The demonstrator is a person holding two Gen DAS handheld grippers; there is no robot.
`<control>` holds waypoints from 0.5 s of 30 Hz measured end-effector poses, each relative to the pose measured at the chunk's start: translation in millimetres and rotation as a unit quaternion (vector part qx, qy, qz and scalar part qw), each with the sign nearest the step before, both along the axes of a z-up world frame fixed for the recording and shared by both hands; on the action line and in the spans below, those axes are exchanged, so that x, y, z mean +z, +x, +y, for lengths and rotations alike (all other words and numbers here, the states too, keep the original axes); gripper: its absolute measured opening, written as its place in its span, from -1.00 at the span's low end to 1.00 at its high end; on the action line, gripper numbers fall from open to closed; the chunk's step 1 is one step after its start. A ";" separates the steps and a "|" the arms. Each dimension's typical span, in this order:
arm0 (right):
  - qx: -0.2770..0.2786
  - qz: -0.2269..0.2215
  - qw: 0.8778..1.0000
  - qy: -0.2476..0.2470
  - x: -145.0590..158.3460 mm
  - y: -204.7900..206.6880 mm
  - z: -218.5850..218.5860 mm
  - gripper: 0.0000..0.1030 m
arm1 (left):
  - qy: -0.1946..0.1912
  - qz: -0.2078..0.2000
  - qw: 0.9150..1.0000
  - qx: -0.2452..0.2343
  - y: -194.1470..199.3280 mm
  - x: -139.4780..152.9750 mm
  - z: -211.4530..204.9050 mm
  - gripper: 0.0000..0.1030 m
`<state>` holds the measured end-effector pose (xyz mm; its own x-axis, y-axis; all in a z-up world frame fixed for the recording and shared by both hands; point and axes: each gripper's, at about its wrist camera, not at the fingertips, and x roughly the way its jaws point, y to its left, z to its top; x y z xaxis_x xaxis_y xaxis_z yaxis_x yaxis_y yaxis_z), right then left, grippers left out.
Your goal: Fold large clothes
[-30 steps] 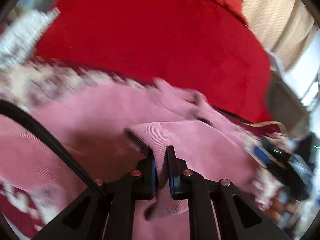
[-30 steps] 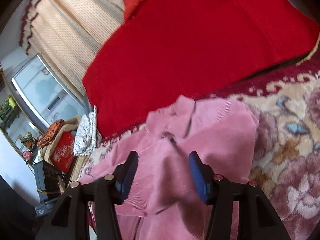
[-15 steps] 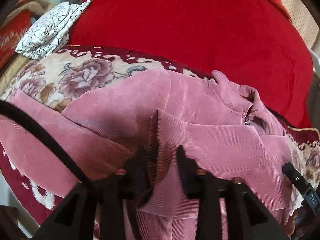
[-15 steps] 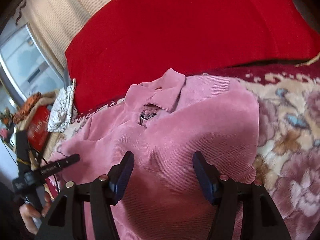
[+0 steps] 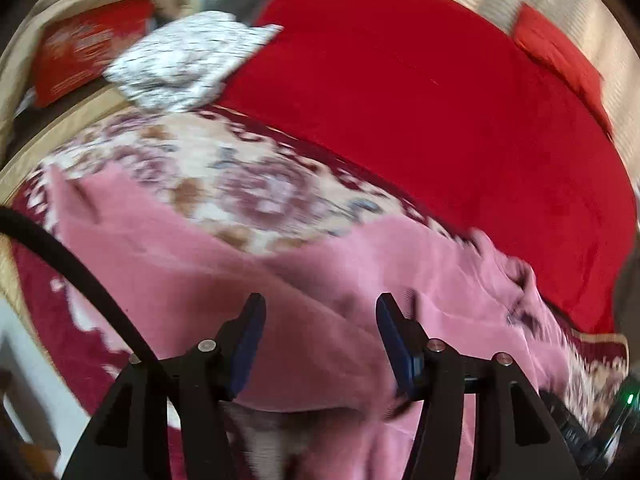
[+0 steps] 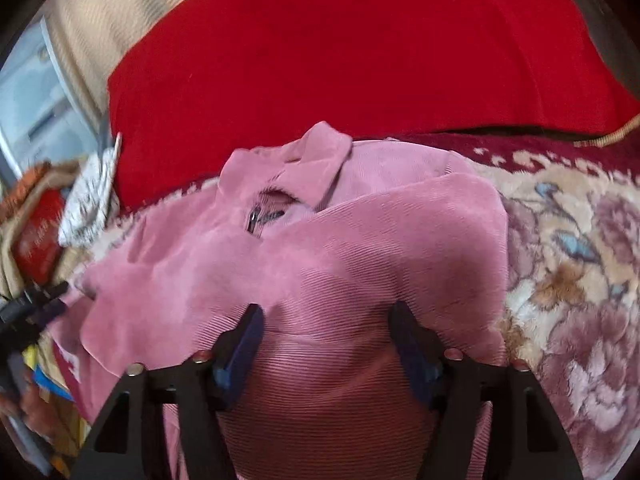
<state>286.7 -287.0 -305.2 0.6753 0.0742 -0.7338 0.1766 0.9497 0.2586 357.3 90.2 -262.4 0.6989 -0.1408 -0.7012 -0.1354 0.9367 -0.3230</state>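
Both hand-held grippers opening — left hand-held gripper (image 5: pixel 320 312), right hand-held gripper (image 6: pixel 326 320) (over pink jacket (image 6: pixel 360 240)).

Open carpet either side of the pink jacket (image 6: pixel 304 264)

Right of the jacket, the floral carpet (image 6: pixel 568 288) lies bare; behind its collar the red cushion (image 6: pixel 340 52) blocks the way, and a patterned white cloth (image 5: pixel 188 66) sits far left.

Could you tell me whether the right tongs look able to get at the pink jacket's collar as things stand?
Probably yes: the right tongs are opening over the pink jacket, and its collar lies uncovered straight ahead.
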 end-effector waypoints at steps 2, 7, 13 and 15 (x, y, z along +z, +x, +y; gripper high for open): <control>0.007 0.006 1.000 -0.026 -2.6 4.8 8.7 0.61 | 0.001 -0.005 0.999 0.036 -4.9 1.1 23.9 0.13; 0.007 0.010 0.998 -0.069 -9.5 9.3 19.1 0.75 | -0.033 -0.012 0.988 0.153 -26.0 -4.8 108.0 0.13; 0.008 -0.001 0.997 -0.080 -9.8 7.5 22.0 0.74 | -0.137 0.022 0.952 0.274 -53.8 -43.4 200.2 0.13; 0.007 -0.003 0.997 -0.082 -8.6 7.3 23.8 0.74 | -0.170 0.033 0.945 0.277 -55.7 -55.9 211.0 0.10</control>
<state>294.0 -263.2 -313.8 0.6795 -0.0369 -0.7327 0.1620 0.9816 0.1008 301.7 301.2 -318.2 0.6870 0.0085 -0.7266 -0.6052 0.5600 -0.5657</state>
